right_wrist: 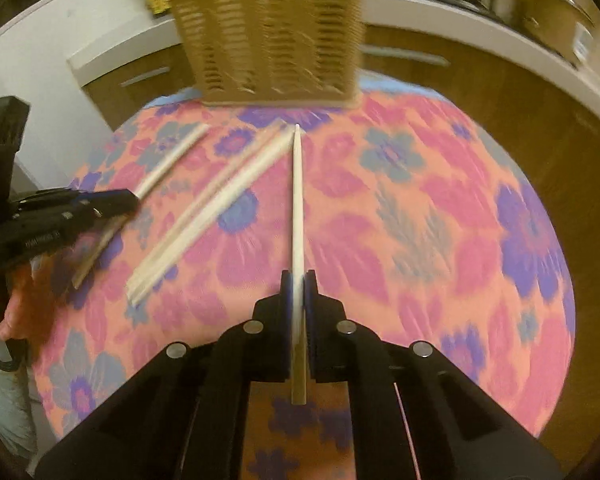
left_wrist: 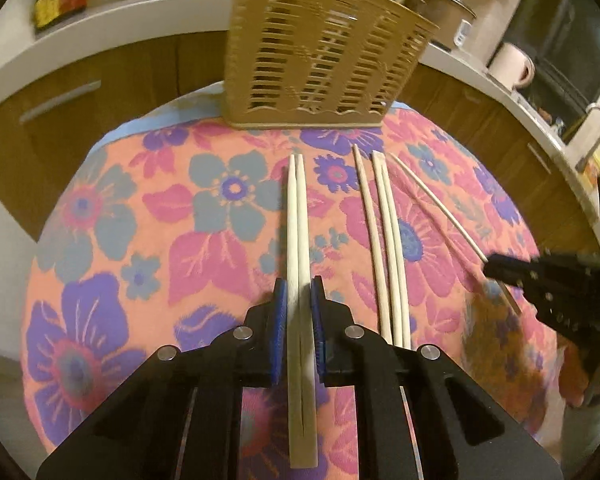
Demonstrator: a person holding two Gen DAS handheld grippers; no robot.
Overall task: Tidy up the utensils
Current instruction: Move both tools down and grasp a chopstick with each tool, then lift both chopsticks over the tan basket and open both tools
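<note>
A pair of pale wooden chopsticks (left_wrist: 297, 208) lies on the flowered tablecloth (left_wrist: 160, 220), with my left gripper (left_wrist: 299, 292) shut on it, blue pads against both sides. To its right lie three loose chopsticks (left_wrist: 388, 240). Further right, a single thin chopstick (left_wrist: 432, 200) runs into my right gripper (left_wrist: 490, 270). In the right wrist view, that right gripper (right_wrist: 299, 280) is shut on the single chopstick (right_wrist: 298, 200), which points at the tan slotted utensil holder (right_wrist: 272, 36). The holder (left_wrist: 316, 56) stands upright at the table's far edge. The left gripper (right_wrist: 130, 200) shows at the left.
The round table drops off on all sides past the tablecloth (right_wrist: 440, 200). Behind it run a white counter (left_wrist: 112, 24) and wooden cabinets (left_wrist: 80, 92). A pink mug (left_wrist: 512, 66), a pot (left_wrist: 444, 4) and a tap (left_wrist: 596, 128) stand at the back right. A person's hand (right_wrist: 20, 304) holds the left gripper.
</note>
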